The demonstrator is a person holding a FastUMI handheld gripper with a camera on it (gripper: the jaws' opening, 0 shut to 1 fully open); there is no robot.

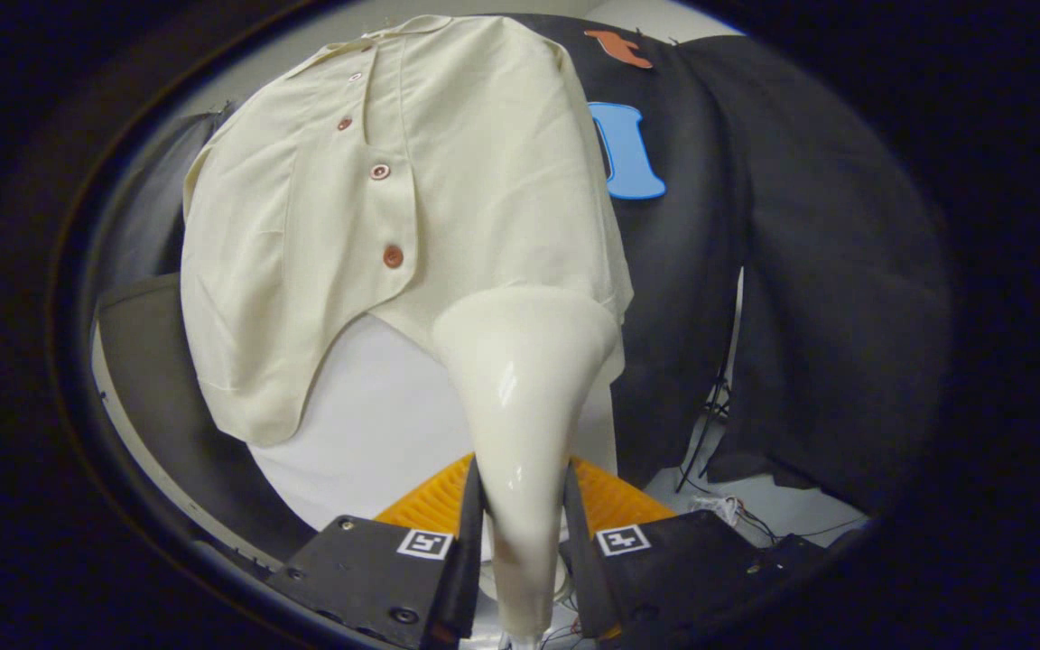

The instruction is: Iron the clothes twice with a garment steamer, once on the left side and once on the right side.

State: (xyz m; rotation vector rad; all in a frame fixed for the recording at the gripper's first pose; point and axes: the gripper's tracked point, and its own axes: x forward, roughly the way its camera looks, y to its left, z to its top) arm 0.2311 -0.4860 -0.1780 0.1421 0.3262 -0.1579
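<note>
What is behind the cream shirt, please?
Behind the cream shirt a white board shows below the hem, with the black cloth wall beside it. How the shirt hangs is covered. The gripper is shut on the garment steamer.

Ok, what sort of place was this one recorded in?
Most likely a staged recording booth, not a home: black cloth wall, a stand and loose cables on the floor, and a cream shirt hung as a prop. The gripper is shut on the garment steamer.
</note>
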